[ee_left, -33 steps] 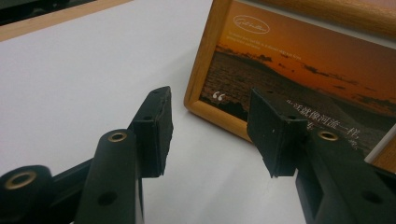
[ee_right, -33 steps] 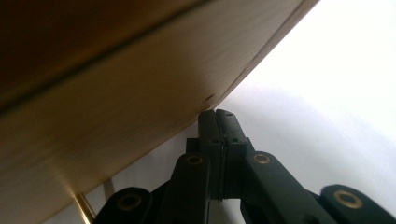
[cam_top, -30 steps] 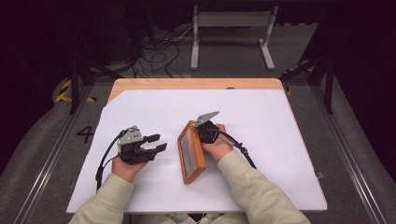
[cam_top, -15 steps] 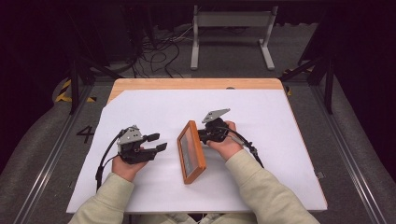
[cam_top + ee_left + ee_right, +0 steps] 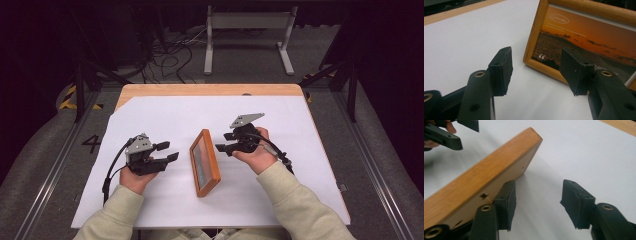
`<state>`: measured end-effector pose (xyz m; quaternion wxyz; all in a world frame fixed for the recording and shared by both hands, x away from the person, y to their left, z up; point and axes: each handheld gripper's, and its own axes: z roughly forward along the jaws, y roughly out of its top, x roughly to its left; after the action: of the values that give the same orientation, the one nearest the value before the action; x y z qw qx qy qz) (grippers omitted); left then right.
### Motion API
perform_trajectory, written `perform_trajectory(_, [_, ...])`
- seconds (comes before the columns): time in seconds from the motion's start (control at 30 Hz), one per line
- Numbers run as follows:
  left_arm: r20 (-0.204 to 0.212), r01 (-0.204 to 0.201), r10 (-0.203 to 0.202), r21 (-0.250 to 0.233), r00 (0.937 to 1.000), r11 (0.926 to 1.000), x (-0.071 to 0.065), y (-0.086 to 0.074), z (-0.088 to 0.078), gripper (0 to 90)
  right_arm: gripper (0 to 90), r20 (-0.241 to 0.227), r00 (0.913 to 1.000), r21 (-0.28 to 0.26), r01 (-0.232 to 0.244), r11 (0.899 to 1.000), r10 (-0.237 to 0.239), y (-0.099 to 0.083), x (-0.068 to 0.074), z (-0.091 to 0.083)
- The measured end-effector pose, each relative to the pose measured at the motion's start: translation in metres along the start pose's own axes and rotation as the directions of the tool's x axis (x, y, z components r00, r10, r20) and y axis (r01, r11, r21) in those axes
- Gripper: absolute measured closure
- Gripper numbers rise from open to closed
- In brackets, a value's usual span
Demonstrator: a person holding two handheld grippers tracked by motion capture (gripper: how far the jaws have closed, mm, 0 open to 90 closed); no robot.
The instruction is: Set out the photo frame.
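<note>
Having been clamped on the picture frame (image 5: 205,162) a second back, now clear of it: right gripper (image 5: 222,141) drawn off up and to the right, jaws just opened and holding nothing. Between the pads in the right gripper view, only bare white sheet (image 5: 310,150), with the wooden back of the frame just beside one pad. Hard to tell from there whether touching or barely apart; from the high view, looks apart.

Left standing alone on the sheet, up on one long edge and leaning a little, roughly mid-table between the two grippers, sunset print turned toward the left gripper (image 5: 171,151). Same spot as half a second ago, with no sign of tipping.

Left gripper parked beside the frame, jaws spread and just widened a touch more, gripping nothing. Near corner of the frame visible beyond the pads in the left gripper view, not between them.

Reads as weight passed from grip to table: placement seemingly done, frame propped on its own. Worth watching for a topple, given the narrow footing and the lean. Next, probably either a nudge to square it up or a full retreat of both hands.
</note>
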<state>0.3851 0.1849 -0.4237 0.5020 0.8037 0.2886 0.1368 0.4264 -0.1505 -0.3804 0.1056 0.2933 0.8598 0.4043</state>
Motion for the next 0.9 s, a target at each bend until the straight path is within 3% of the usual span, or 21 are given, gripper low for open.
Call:
perform_trajectory(0.1, [-0.007, 0.008, -0.008, -0.004, 0.9999, 1.0, 0.002, -0.002, -0.002, 43.7, 37.3, 0.015, 0.9999, -0.003, 0.005, 1.0, -0.005, 0.004, 0.004, -0.007])
perform_trajectory(0.43, [-0.015, 0.01, -0.01, -0.007, 0.9998, 0.9999, 0.001, -0.002, -0.003, 43.1, 30.0, -0.008, 1.0, 0.003, -0.002, 1.0, 0.002, 0.016, 0.022, -0.029])
perform_trajectory(0.77, [-0.016, 0.006, -0.006, 0.001, 0.9998, 1.0, 0.001, -0.002, -0.002, 43.1, 18.7, -0.024, 0.9993, 0.042, -0.027, 0.999, 0.028, 0.023, 0.035, -0.028])
perform_trajectory(0.9, [-0.015, 0.002, -0.002, 0.005, 0.9999, 1.0, 0.001, -0.002, -0.002, 43.2, 14.6, -0.045, 0.9983, 0.08, -0.034, 0.996, 0.038, 0.026, 0.04, -0.02])
